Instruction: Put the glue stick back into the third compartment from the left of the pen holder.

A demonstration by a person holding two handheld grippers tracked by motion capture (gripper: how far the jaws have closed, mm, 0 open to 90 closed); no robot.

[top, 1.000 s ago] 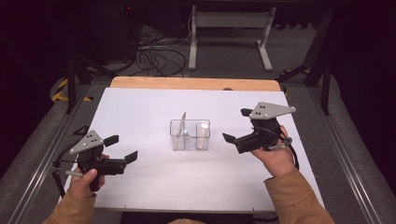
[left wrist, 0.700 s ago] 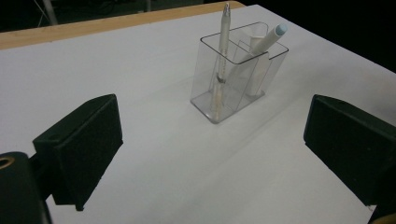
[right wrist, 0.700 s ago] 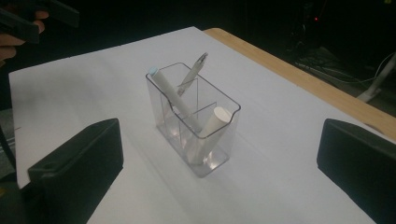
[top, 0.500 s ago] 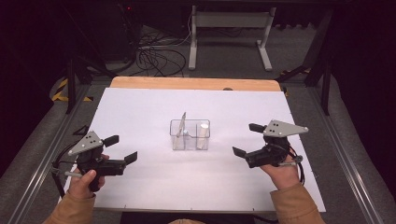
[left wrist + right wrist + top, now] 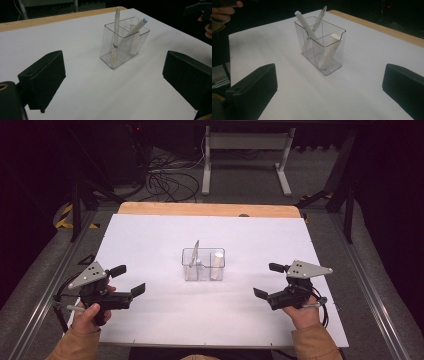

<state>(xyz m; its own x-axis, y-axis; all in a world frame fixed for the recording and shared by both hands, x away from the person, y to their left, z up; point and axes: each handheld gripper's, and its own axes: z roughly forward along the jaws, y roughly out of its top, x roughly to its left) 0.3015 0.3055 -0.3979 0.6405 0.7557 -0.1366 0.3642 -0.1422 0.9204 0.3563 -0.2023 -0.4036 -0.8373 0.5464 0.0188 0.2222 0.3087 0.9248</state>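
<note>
While both jaws gape wide, left hand-held gripper (image 5: 127, 279), right hand-held gripper (image 5: 269, 280), clear holder (image 5: 203, 264) long axis crosswise, pen (image 5: 196, 251) upright.

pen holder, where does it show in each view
High view: the pen holder sits mid-table, between the tools.
Left gripper view: pen holder upper centre, right of middle.
Right gripper view: pen holder upper centre.
Shared landmark: the wooden table edge behind it.
</note>
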